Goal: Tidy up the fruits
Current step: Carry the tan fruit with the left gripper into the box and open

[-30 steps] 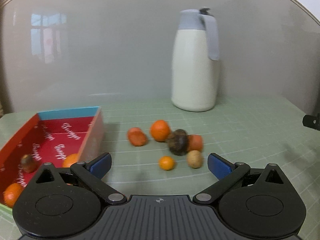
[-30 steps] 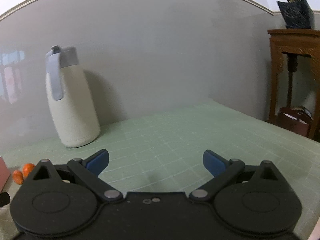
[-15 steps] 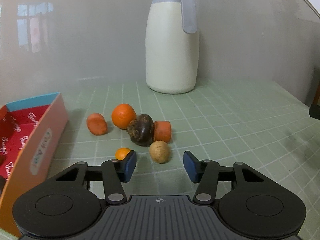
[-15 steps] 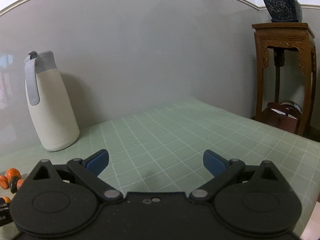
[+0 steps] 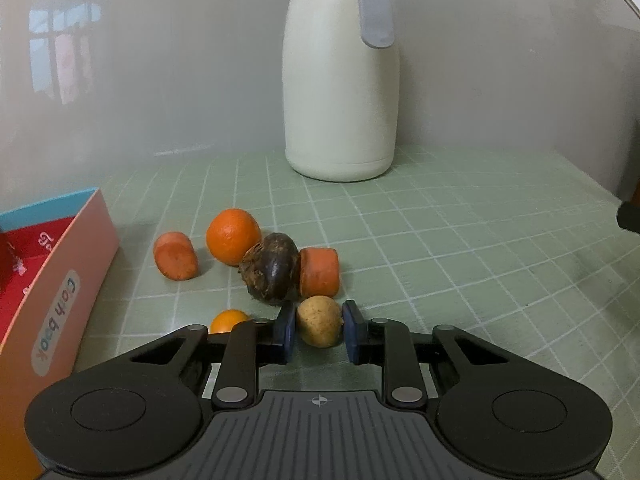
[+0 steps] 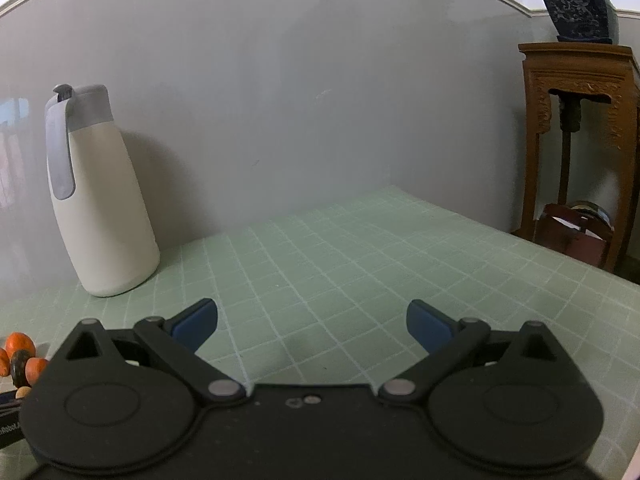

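The left gripper point(image 5: 319, 330) pinches a tan fruit point(image 5: 319, 321) at lower centre, on the green gridded mat point(image 5: 460, 248). Other fruits point(image 5: 256, 252) cluster just above it; the red box point(image 5: 60, 284) is at left. The right gripper point(image 6: 312, 324) gapes empty. Beyond are a jug point(image 6: 104, 200), grey wall point(image 6: 280, 80) and, at right, a wooden stand point(image 6: 580, 120).

matt cream plastic-looking jug point(image 5: 340, 80) with grey handle, glossy grey wall point(image 5: 160, 60), matt green gridded mat point(image 5: 440, 240), dull tan speckled round fruit point(image 5: 319, 321), pink cardboard box point(image 5: 60, 292), carved varnished wooden stand point(image 6: 580, 120)
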Available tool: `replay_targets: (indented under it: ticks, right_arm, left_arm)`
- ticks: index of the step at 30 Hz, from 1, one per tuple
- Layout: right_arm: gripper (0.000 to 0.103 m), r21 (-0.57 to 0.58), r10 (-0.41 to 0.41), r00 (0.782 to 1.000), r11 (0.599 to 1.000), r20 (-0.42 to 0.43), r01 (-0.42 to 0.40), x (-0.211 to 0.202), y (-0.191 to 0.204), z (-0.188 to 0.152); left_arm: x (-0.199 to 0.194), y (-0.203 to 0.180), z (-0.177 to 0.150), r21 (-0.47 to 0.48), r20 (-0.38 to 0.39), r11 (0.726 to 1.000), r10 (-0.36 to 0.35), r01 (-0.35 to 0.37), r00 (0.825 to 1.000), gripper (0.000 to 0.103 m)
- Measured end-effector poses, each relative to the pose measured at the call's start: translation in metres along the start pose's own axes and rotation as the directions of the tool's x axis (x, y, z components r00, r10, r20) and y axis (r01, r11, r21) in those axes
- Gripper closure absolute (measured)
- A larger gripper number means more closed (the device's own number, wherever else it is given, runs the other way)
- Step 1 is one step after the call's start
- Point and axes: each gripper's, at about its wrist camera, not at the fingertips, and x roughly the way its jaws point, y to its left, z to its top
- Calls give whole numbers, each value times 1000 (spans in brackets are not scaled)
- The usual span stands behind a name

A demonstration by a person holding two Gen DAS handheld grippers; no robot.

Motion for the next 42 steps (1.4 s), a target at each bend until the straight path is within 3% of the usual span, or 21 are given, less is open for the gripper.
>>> replay_targets:
  ticks: [17, 28, 35, 42]
  right_arm:
    - [2, -19, 31, 999, 999, -14, -31, 3, 19, -1]
    - [1, -64, 135, 991, 989, -23, -136, 4, 59, -4]
    - [1, -98, 162, 986, 982, -31, -164, 0, 74, -7]
    - [1, -117, 183, 983, 976, -27, -185, -9, 92, -13]
  left_arm:
    - [-15, 15, 1, -16, 20, 1000, -18, 18, 1000, 78]
    - [-38, 46, -1, -40, 61, 999, 16, -14, 998, 78]
    - [-74, 73, 2, -59, 132, 996, 78, -71, 988, 78]
    - [-101, 126, -8, -113, 144, 981, 171, -155, 975, 78]
